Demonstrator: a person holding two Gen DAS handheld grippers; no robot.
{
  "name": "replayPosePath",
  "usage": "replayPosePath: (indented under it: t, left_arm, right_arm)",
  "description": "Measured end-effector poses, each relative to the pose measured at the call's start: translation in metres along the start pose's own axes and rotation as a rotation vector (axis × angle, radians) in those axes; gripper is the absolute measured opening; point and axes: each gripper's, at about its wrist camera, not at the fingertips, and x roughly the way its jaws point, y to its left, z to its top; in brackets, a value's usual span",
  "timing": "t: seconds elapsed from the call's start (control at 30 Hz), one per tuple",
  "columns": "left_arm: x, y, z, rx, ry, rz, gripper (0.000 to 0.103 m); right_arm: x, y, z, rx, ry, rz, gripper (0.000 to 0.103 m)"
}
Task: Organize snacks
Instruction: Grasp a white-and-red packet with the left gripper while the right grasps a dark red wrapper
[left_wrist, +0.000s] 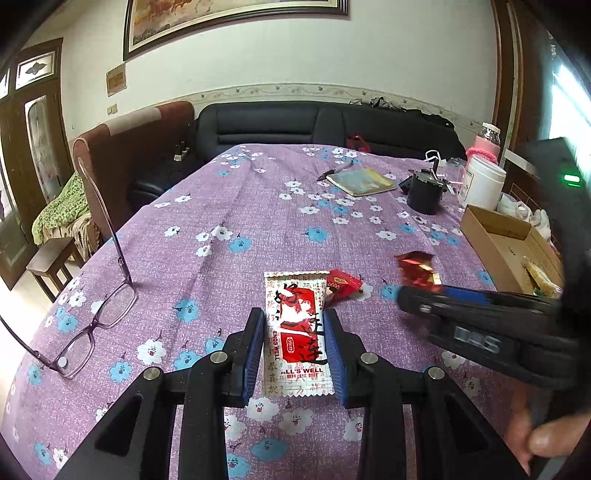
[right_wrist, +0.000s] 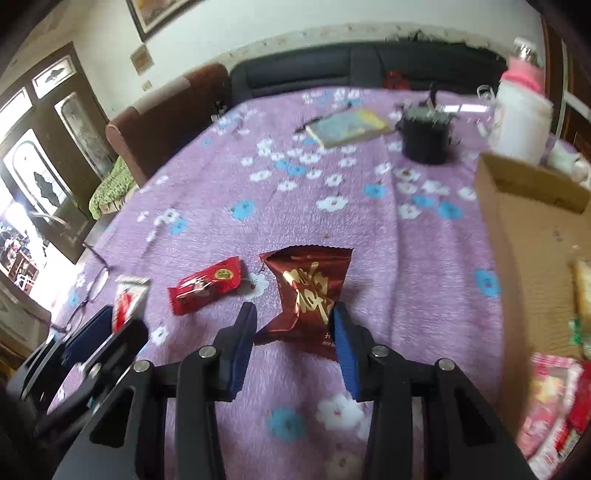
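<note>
The left claw (left_wrist: 297, 328) is clamped on a white-and-red snack packet (left_wrist: 295, 332), pads pressing both long edges, just above the purple flowered table (left_wrist: 221, 206). The right claw (right_wrist: 293, 328) straddles a dark red foil packet (right_wrist: 306, 291) — its right pad touches the wrapper, the left stands clear, so nothing is gripped. A small red packet (right_wrist: 207, 284) lies between the two. A cardboard box (right_wrist: 524, 229) sits at the right — more snacks lie in it.

Three loose snack packets show on the table: one white-and-red packet (left_wrist: 295, 332), one small red packet (right_wrist: 207, 286) and one dark red foil packet (right_wrist: 308, 295). One cardboard box (left_wrist: 495, 240), one pair of glasses (left_wrist: 96, 317), one notebook (left_wrist: 360, 181), one black pot (left_wrist: 424, 195), one white jar (left_wrist: 484, 181).
</note>
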Motion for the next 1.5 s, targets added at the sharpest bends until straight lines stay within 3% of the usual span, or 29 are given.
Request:
replayPosePath:
  t: [0.33, 0.73, 1.5]
  left_arm:
    - [-0.012, -0.004, 0.001, 0.010, -0.076, 0.037, 0.034]
    - [-0.027, -0.015, -0.001, 0.087, -0.181, 0.105, 0.034]
    - [-0.033, -0.022, -0.004, 0.118, -0.212, 0.131, 0.034]
  right_arm:
    - [-0.073, -0.013, -0.054, -0.014, -0.144, 0.005, 0.040]
    - [-0.077, -0.015, -0.054, -0.049, -0.174, 0.015, 0.040]
    - [-0.078, -0.011, -0.056, -0.065, -0.181, 0.003, 0.040]
